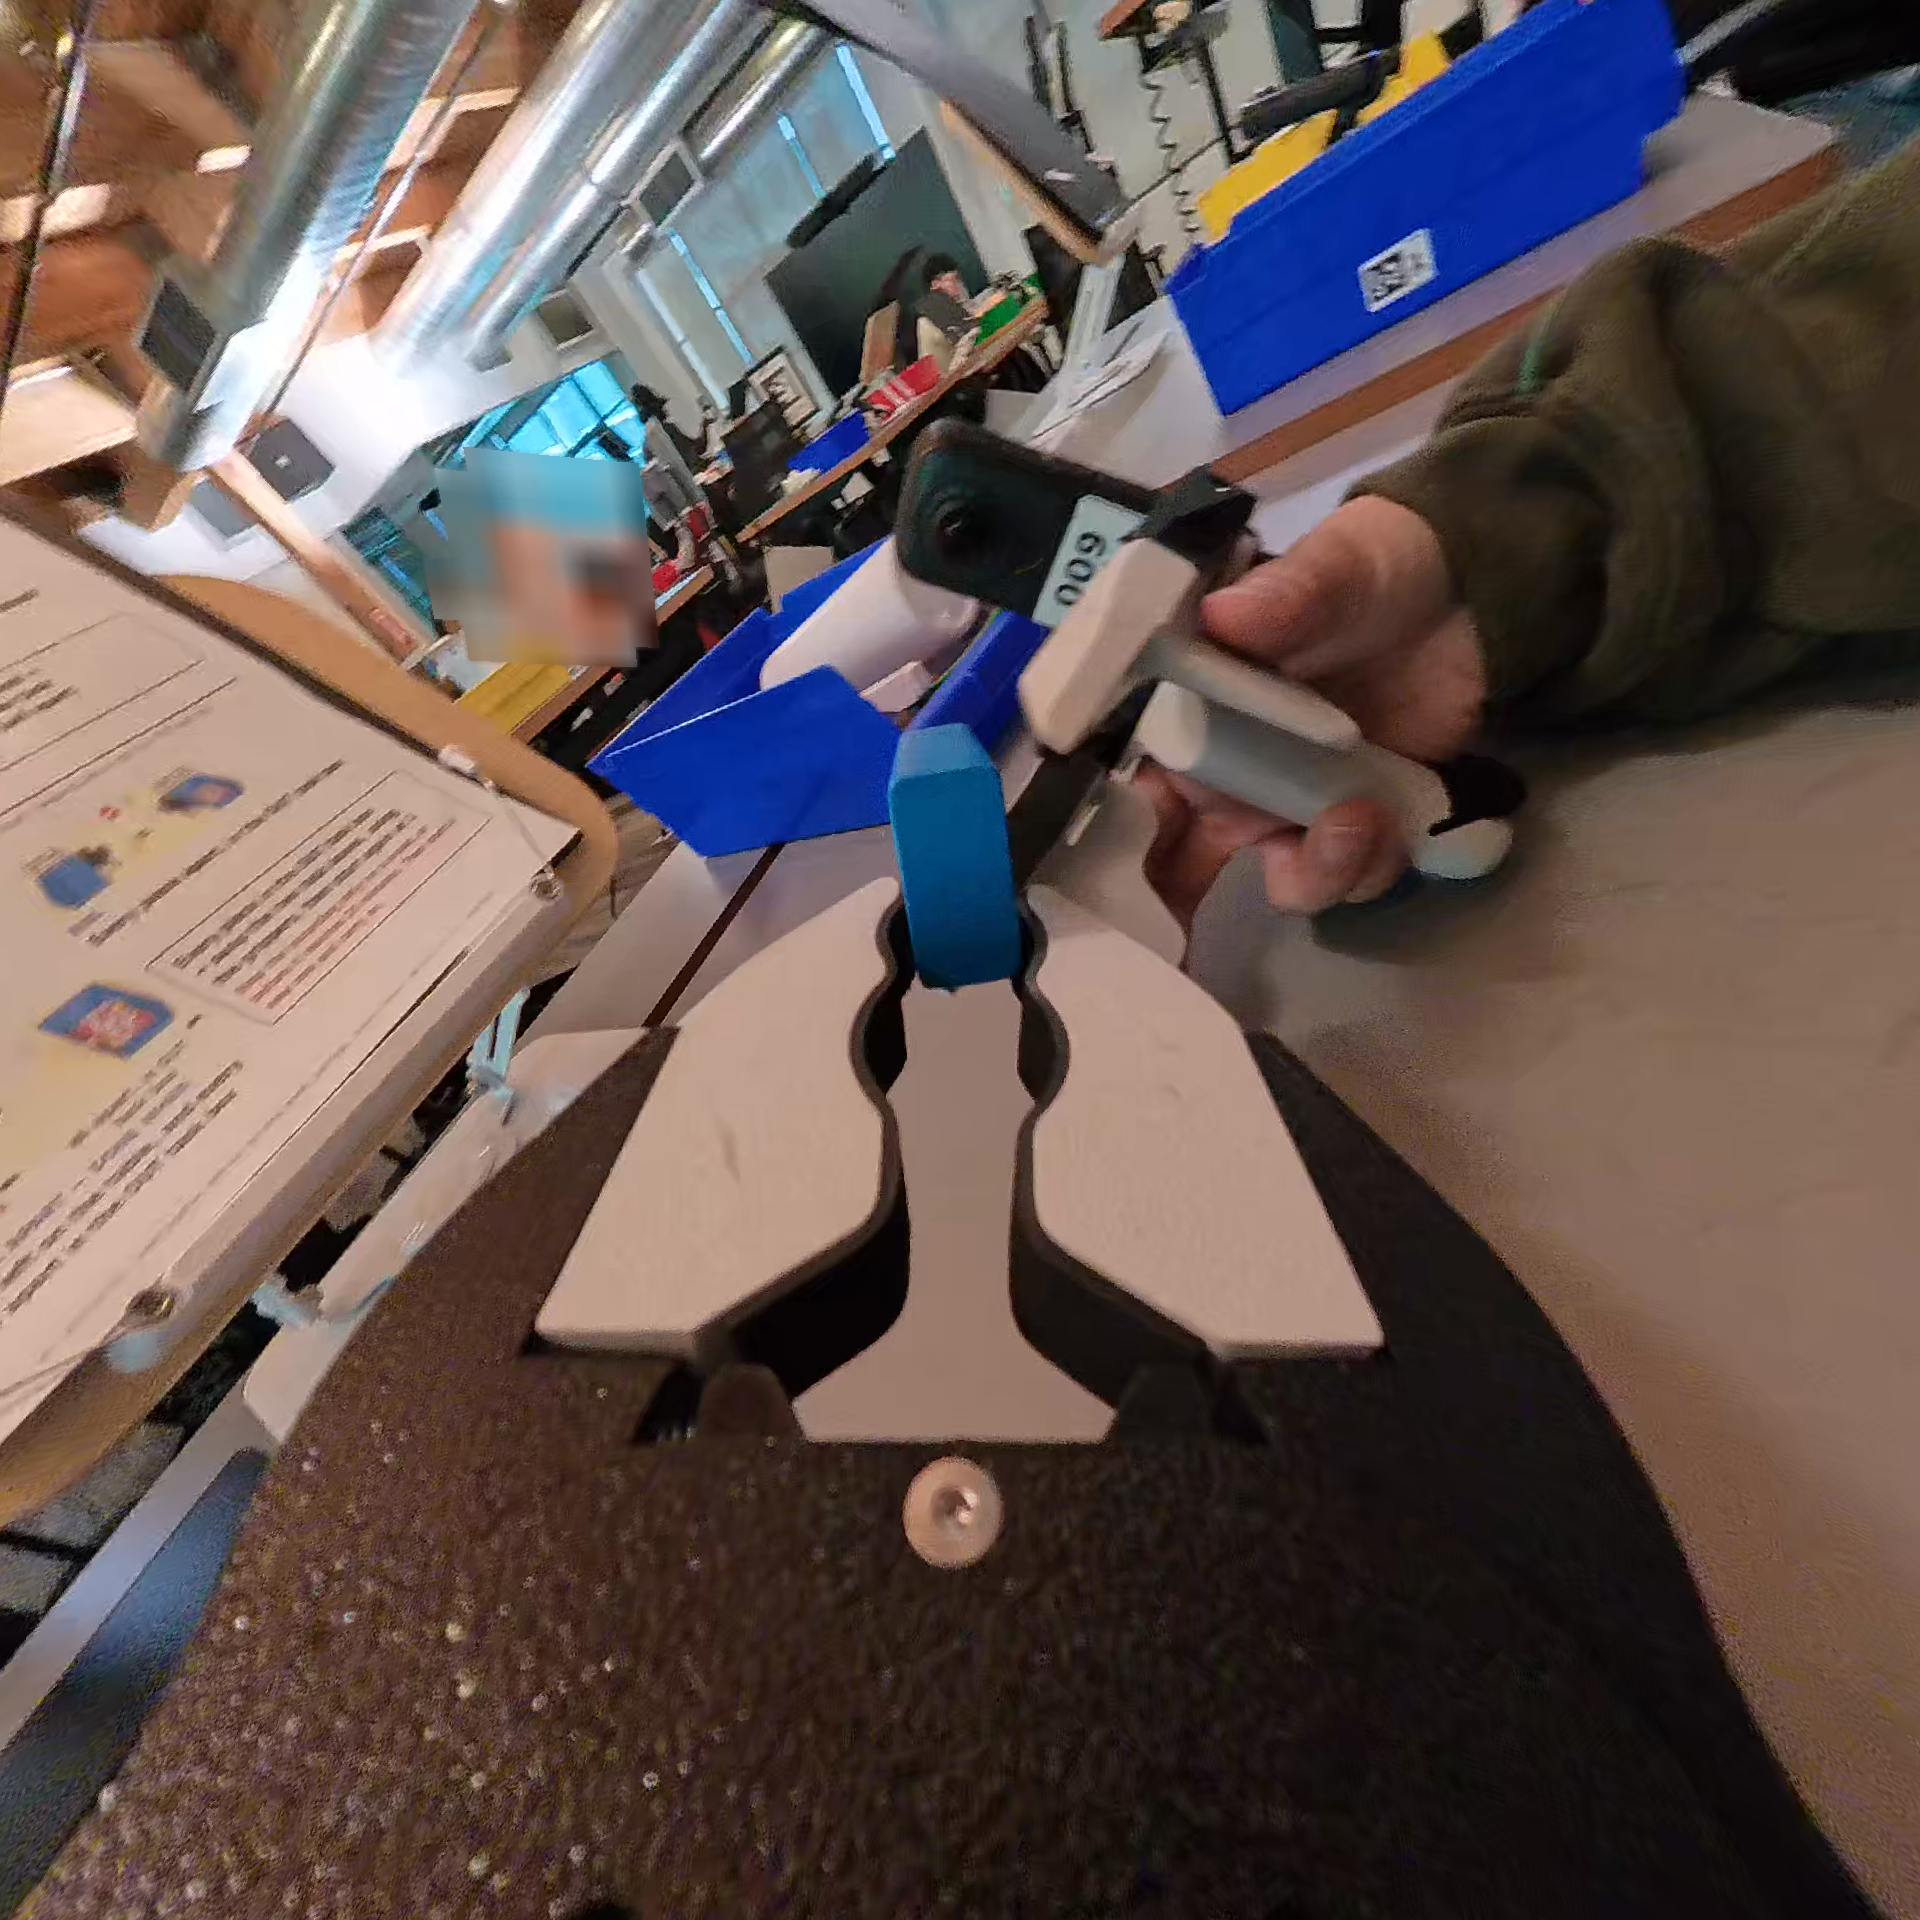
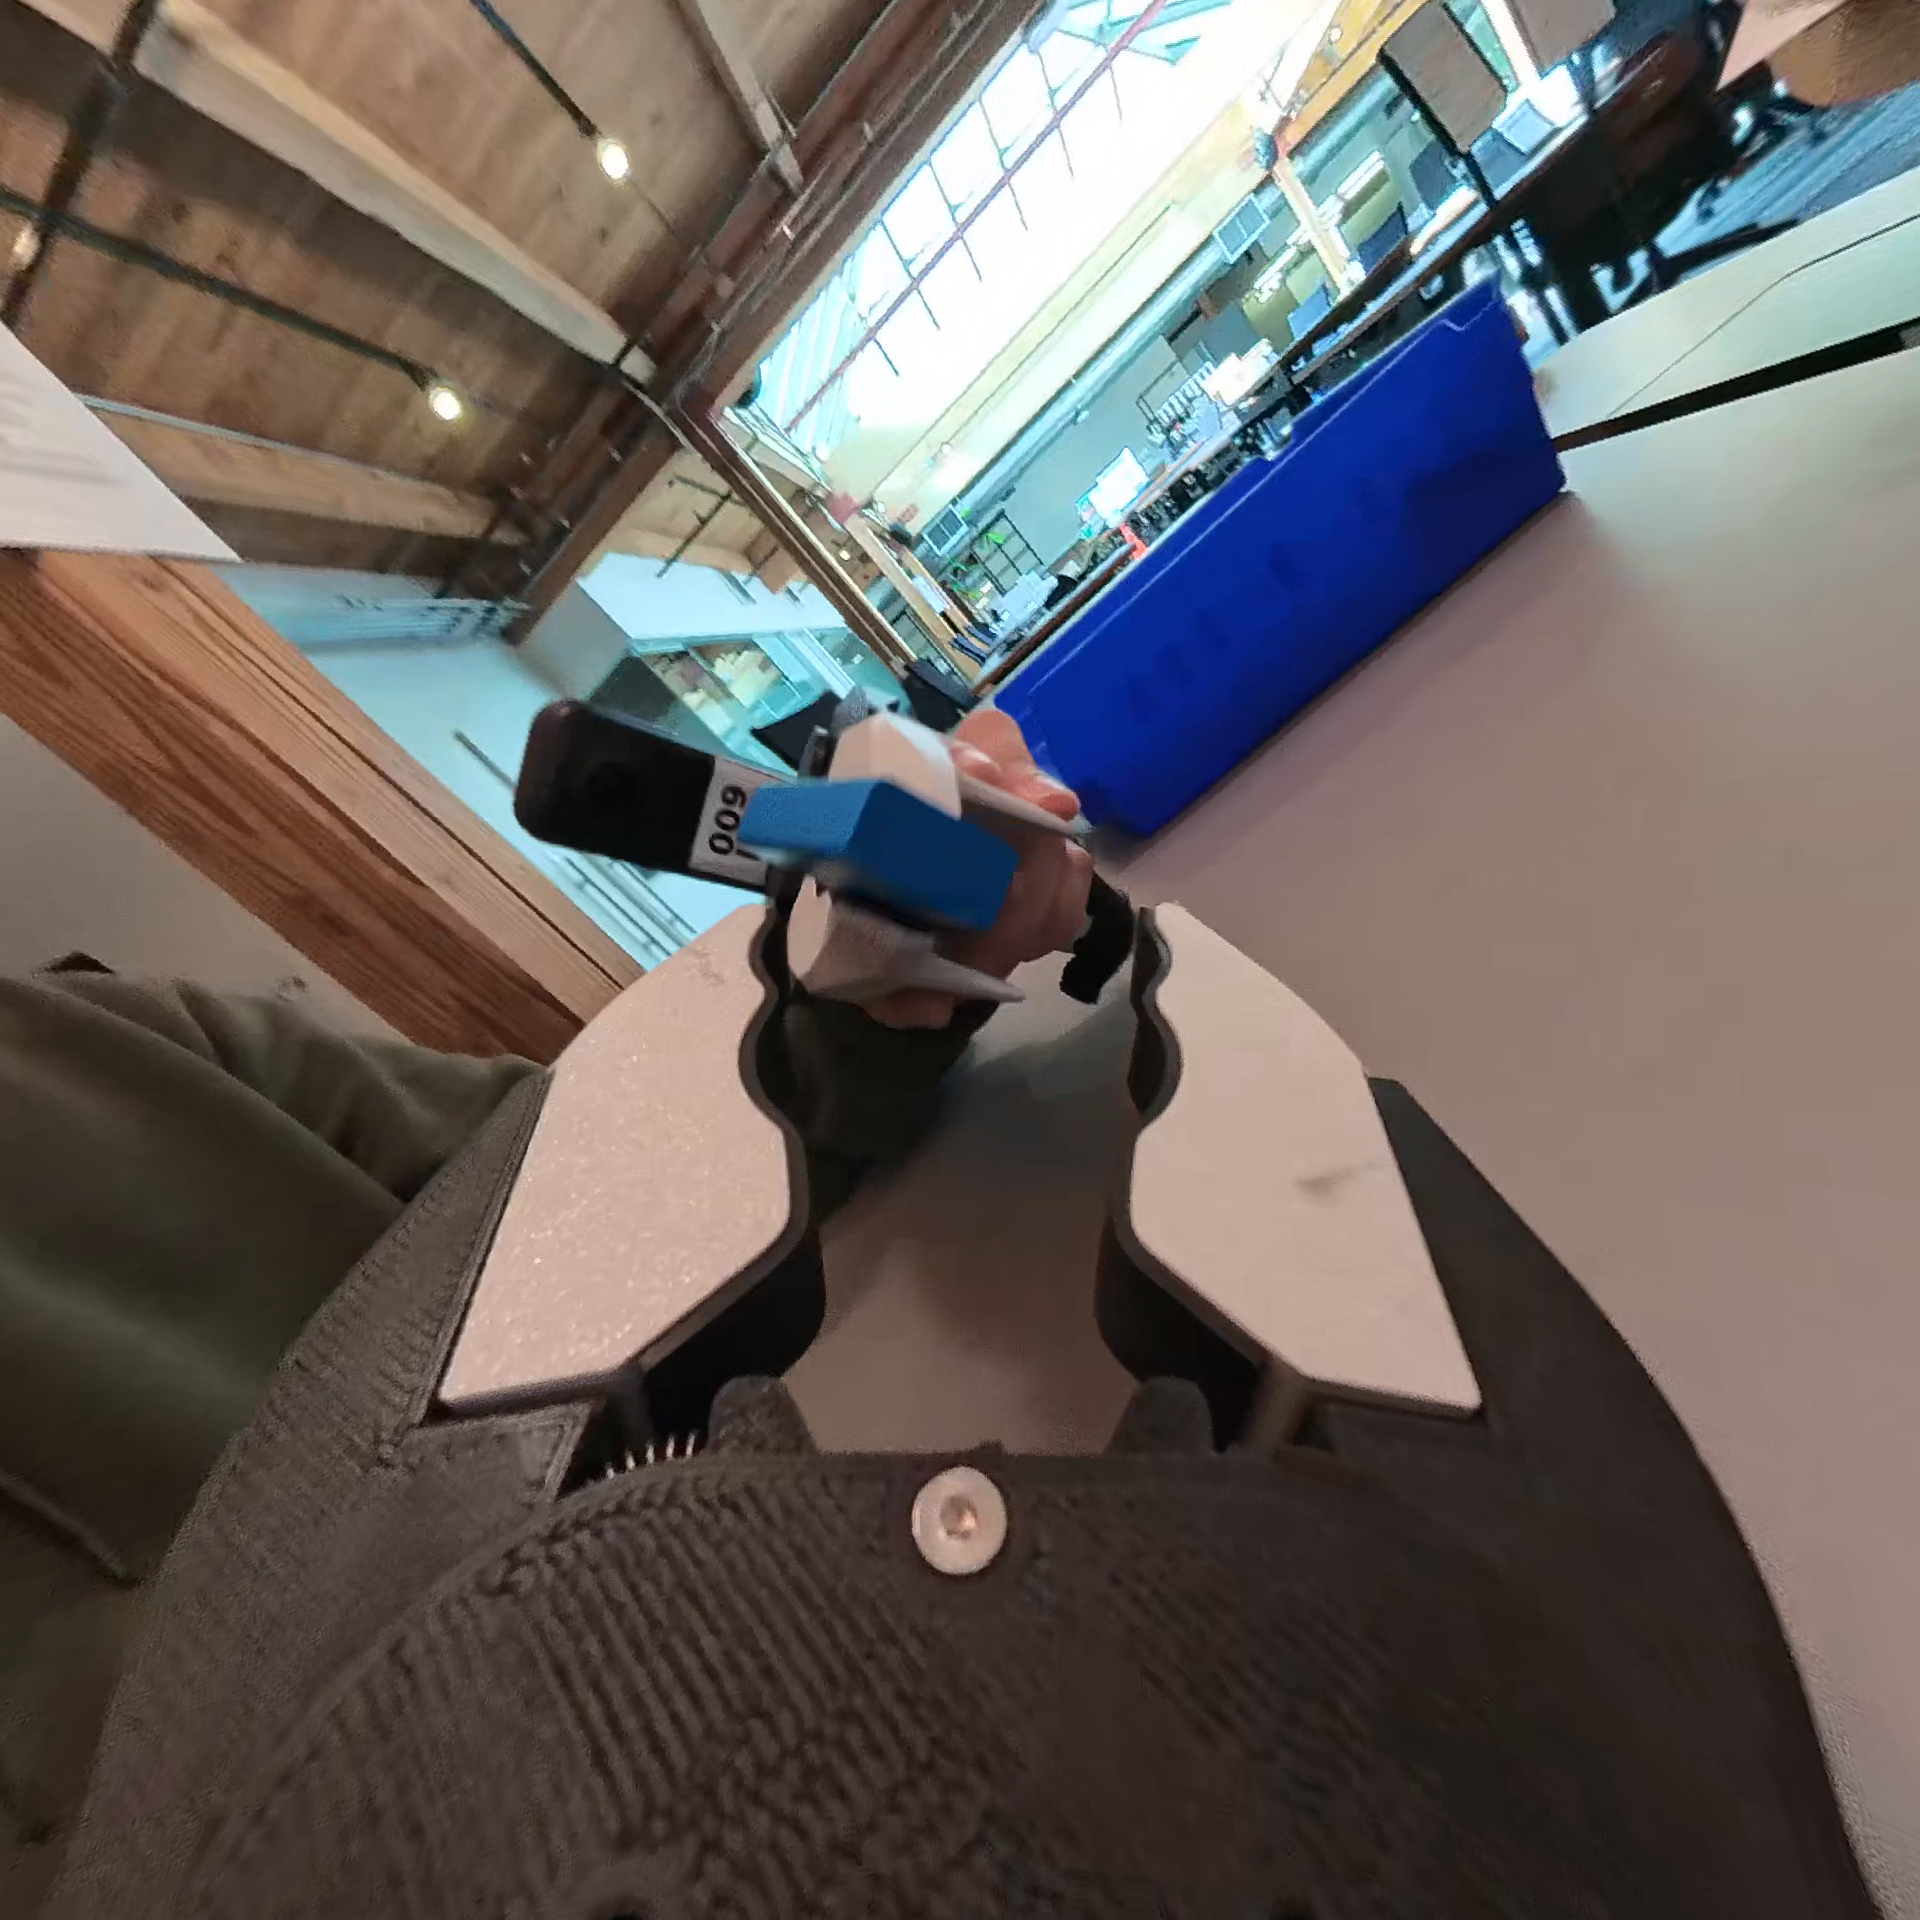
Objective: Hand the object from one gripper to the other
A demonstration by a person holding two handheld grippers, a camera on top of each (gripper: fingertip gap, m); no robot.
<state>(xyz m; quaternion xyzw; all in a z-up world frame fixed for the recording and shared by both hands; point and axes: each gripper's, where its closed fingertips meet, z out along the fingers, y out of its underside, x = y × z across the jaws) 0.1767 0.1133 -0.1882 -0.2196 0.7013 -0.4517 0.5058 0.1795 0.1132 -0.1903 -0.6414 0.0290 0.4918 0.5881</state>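
A blue block [image 1: 951,831] is clamped between the white fingertips of my left gripper [image 1: 961,920], which is shut on it and holds it above the grey table [image 1: 1662,1091]. My right gripper [image 1: 1127,707], held by a hand in an olive sleeve, faces it from just behind and to the right. In the right wrist view my right gripper [image 2: 956,935] is wide open and empty. The blue block [image 2: 883,842] sits just beyond its fingertips, held crosswise in the left gripper [image 2: 883,857].
A blue bin [image 1: 758,769] holding a white roll stands behind the block. A larger blue bin [image 1: 1434,239] stands at the back right. Another blue bin [image 2: 1278,623] lies on the table. A board with printed sheets [image 1: 208,883] leans at the left. The tips of both grippers are at nearly the same place.
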